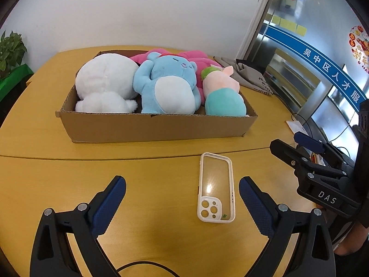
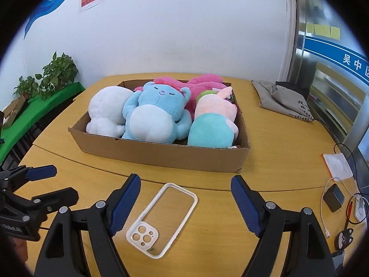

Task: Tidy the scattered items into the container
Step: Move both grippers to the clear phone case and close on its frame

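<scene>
A cardboard box (image 1: 159, 128) (image 2: 161, 154) on the yellow table holds a white plush (image 1: 106, 85) (image 2: 106, 110), a blue plush (image 1: 166, 85) (image 2: 154, 113), a pink plush (image 1: 193, 57) (image 2: 205, 80) and a pink-and-teal plush (image 1: 221, 94) (image 2: 212, 122). A clear phone case with a white rim (image 1: 216, 187) (image 2: 162, 219) lies flat in front of the box. My left gripper (image 1: 182, 196) is open and empty, just left of the case. My right gripper (image 2: 185, 196) is open and empty above the case; it also shows in the left wrist view (image 1: 297, 147).
A grey cloth bag (image 2: 281, 99) (image 1: 249, 73) lies at the back right. A white pad (image 2: 337, 165), a black charger with a white cable (image 2: 333, 197) and a small keychain (image 2: 344, 236) sit at the right edge. Potted plants (image 2: 57, 73) stand on a green shelf at the left.
</scene>
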Demonstrator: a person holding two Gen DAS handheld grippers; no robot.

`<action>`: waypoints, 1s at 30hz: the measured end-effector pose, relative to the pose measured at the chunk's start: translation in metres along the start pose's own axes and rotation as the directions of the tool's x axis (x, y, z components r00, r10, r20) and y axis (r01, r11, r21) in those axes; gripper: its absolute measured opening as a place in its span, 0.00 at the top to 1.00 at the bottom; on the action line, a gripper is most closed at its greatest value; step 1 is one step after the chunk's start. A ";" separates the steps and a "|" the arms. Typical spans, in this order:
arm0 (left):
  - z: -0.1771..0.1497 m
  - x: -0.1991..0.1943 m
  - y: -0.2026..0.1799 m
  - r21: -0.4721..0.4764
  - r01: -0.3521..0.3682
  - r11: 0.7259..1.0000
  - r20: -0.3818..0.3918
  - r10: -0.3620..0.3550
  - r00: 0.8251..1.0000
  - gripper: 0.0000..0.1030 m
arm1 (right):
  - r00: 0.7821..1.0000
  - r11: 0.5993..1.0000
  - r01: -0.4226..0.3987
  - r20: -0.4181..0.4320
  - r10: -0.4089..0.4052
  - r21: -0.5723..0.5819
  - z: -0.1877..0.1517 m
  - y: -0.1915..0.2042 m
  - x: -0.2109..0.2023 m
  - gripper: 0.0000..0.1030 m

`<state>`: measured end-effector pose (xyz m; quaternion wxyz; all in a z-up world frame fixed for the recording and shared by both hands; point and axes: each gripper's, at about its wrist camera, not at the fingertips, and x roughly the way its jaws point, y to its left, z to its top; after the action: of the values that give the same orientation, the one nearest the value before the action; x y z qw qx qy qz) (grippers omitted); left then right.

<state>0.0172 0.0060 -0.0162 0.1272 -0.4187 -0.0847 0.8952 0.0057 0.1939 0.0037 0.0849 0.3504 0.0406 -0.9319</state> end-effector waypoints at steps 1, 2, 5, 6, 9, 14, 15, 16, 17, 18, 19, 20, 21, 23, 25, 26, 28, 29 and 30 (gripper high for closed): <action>-0.001 0.000 -0.001 0.000 0.006 1.000 -0.001 -0.006 1.000 0.03 | 1.000 1.000 0.007 -0.001 -0.007 -0.005 0.000 0.001 -0.001 0.22; -0.001 0.000 -0.002 0.002 0.011 1.000 0.000 -0.011 1.000 0.03 | 1.000 1.000 0.017 -0.002 -0.017 -0.008 0.000 0.001 -0.001 0.22; -0.002 -0.001 -0.005 0.009 0.020 1.000 -0.001 -0.020 1.000 0.03 | 1.000 1.000 0.031 -0.003 -0.031 0.000 0.000 -0.002 -0.002 0.22; -0.002 0.000 -0.006 0.009 0.019 1.000 -0.003 -0.019 1.000 0.03 | 0.999 0.999 0.035 -0.002 -0.035 0.004 0.000 -0.003 -0.001 0.22; -0.002 0.001 -0.008 0.012 0.021 1.000 -0.010 -0.020 1.000 0.03 | 1.000 0.999 0.026 -0.006 -0.026 0.018 -0.001 -0.007 0.000 0.22; -0.003 0.005 -0.011 0.016 0.037 0.999 -0.018 -0.037 0.999 0.03 | 1.000 0.999 0.023 -0.022 -0.022 0.036 -0.004 -0.013 0.006 0.22; -0.003 0.006 -0.011 0.018 0.044 0.999 -0.022 -0.044 0.999 0.03 | 0.999 0.999 0.025 -0.027 -0.024 0.042 -0.004 -0.015 0.007 0.22; -0.004 0.009 -0.012 0.018 0.051 0.999 -0.029 -0.050 0.998 0.03 | 0.999 0.999 0.025 -0.029 -0.024 0.043 -0.004 -0.016 0.009 0.22; -0.004 0.011 -0.013 0.020 0.056 0.998 -0.037 -0.055 0.998 0.04 | 0.999 0.999 0.025 -0.031 -0.023 0.044 -0.005 -0.016 0.010 0.22; -0.006 0.014 -0.014 0.025 0.056 0.998 -0.048 -0.054 0.997 0.04 | 0.999 0.999 0.025 -0.033 -0.024 0.044 -0.005 -0.017 0.011 0.22; -0.007 0.017 -0.015 0.030 0.055 0.998 -0.059 -0.053 0.997 0.06 | 0.999 0.999 0.025 -0.035 -0.024 0.045 -0.006 -0.018 0.012 0.22; -0.008 0.020 -0.017 0.037 0.055 0.998 -0.070 -0.053 0.996 0.07 | 0.999 0.998 0.025 -0.042 -0.023 0.049 -0.007 -0.019 0.015 0.22; -0.010 0.023 -0.019 0.045 0.058 0.997 -0.080 -0.054 0.995 0.07 | 0.998 0.998 0.024 -0.051 -0.021 0.053 -0.008 -0.020 0.018 0.22; -0.013 0.030 -0.022 0.058 0.065 0.996 -0.101 -0.059 0.993 0.09 | 0.997 0.998 0.024 -0.073 -0.020 0.062 -0.012 -0.023 0.025 0.22; -0.017 0.038 -0.024 0.066 0.074 0.995 -0.127 -0.065 0.990 0.11 | 0.995 0.997 0.027 -0.102 -0.020 0.073 -0.018 -0.025 0.035 0.22; -0.019 0.043 -0.025 0.068 0.079 0.995 -0.143 -0.068 0.987 0.15 | 0.992 0.996 0.032 -0.125 -0.022 0.078 -0.022 -0.027 0.041 0.22; -0.024 0.054 -0.026 0.071 0.087 0.994 -0.179 -0.073 0.981 0.21 | 0.986 0.996 0.036 -0.168 -0.022 0.087 -0.031 -0.029 0.054 0.22; -0.027 0.059 -0.027 0.075 0.088 0.993 -0.194 -0.072 0.978 0.23 | 0.983 0.995 0.035 -0.185 -0.018 0.090 -0.035 -0.029 0.060 0.22; -0.030 0.065 -0.029 0.078 0.093 0.993 -0.211 -0.074 0.975 0.25 | 0.979 0.995 0.036 -0.201 -0.016 0.094 -0.040 -0.030 0.066 0.22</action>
<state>0.0043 0.0542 -0.0752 0.1910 -0.5000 -0.0493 0.8432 -0.0233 0.2201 -0.0691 0.0511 0.4456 0.0083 -0.8938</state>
